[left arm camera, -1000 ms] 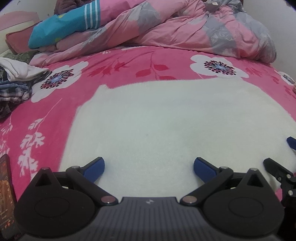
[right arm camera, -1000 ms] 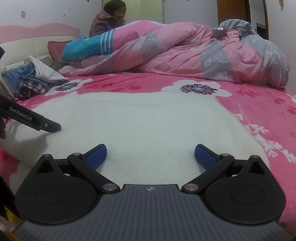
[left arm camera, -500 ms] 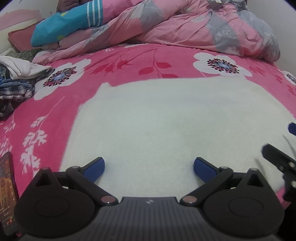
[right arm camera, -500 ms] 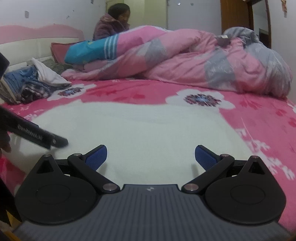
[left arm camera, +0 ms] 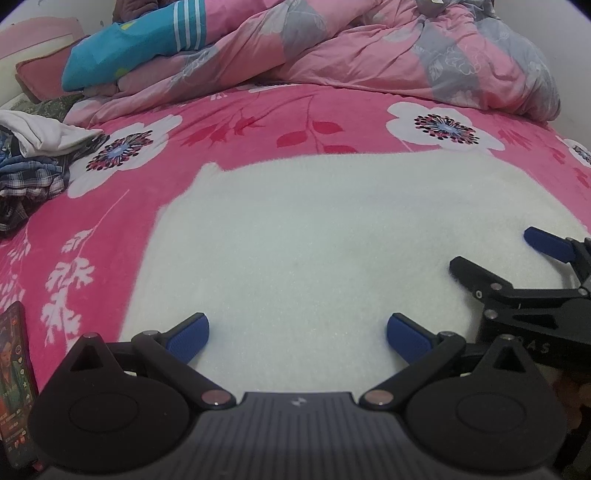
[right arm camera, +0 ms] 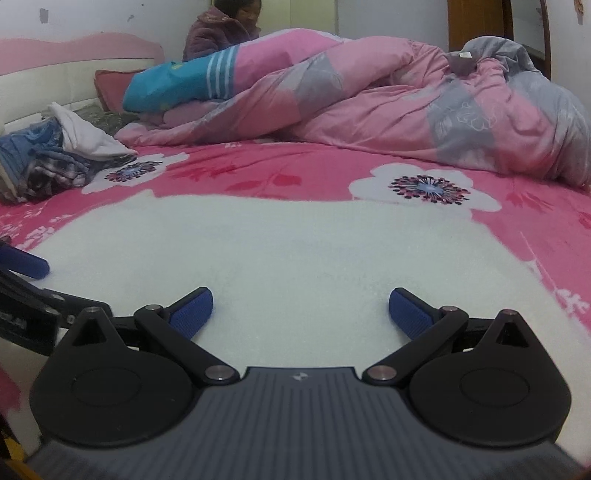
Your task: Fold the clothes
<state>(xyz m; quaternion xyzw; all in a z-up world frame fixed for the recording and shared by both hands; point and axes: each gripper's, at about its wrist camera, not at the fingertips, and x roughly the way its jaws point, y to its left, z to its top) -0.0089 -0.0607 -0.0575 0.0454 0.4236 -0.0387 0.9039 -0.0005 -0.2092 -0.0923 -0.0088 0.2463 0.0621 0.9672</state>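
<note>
A white fleecy garment (left arm camera: 332, 236) lies flat on the pink flowered bedsheet (left arm camera: 110, 206); it also fills the middle of the right wrist view (right arm camera: 295, 251). My left gripper (left arm camera: 297, 334) is open over the garment's near edge, nothing between its blue pads. My right gripper (right arm camera: 301, 308) is open too, low over the same near edge. In the left wrist view the right gripper (left arm camera: 491, 251) reaches in from the right, over the cloth. The left gripper's blue fingertip (right arm camera: 26, 262) shows at the left edge of the right wrist view.
A heaped pink and grey duvet (right arm camera: 388, 107) with a blue striped piece (right arm camera: 177, 85) lies across the back. A pile of clothes (right arm camera: 55, 158) sits at the left. A person (right arm camera: 221, 26) sits behind the duvet. A phone (left arm camera: 14, 373) lies at the near left.
Both grippers have drawn closer together over the garment's near edge; the right gripper now reaches further into the left wrist view. Both stay open. The garment has not moved.
</note>
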